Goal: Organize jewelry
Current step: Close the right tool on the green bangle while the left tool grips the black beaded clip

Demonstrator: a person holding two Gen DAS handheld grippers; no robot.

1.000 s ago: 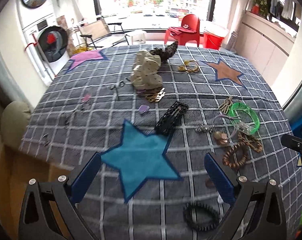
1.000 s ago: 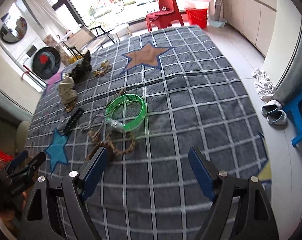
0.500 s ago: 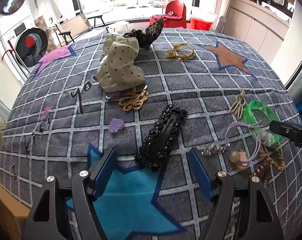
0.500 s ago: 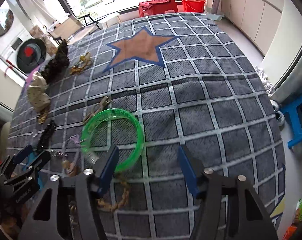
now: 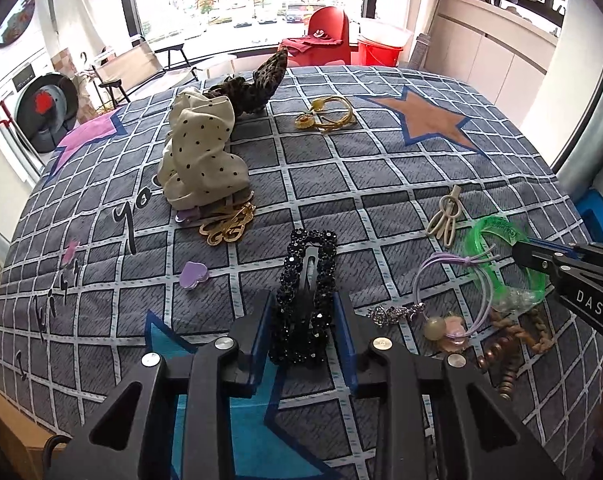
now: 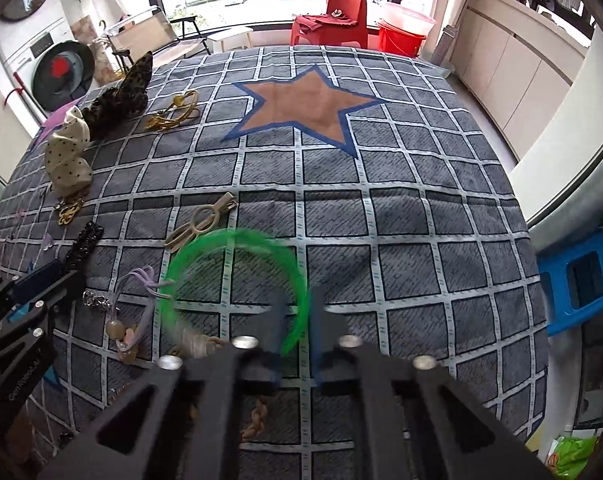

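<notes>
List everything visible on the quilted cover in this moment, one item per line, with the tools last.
black beaded hair clip: one, black, between the left tool's pads
translucent green bangle: one, green, its rim in the right tool
cream polka-dot fabric scrunchie: one, cream, far left
leopard-print scrunchie: one, brown, behind it
gold hair ties: a bundle, gold, far centre
beige hair clip: one, beige, beyond the bangle
lilac heart: one, lilac, left of the black clip
left tool: shut on the black clip
right tool: shut on the bangle
</notes>
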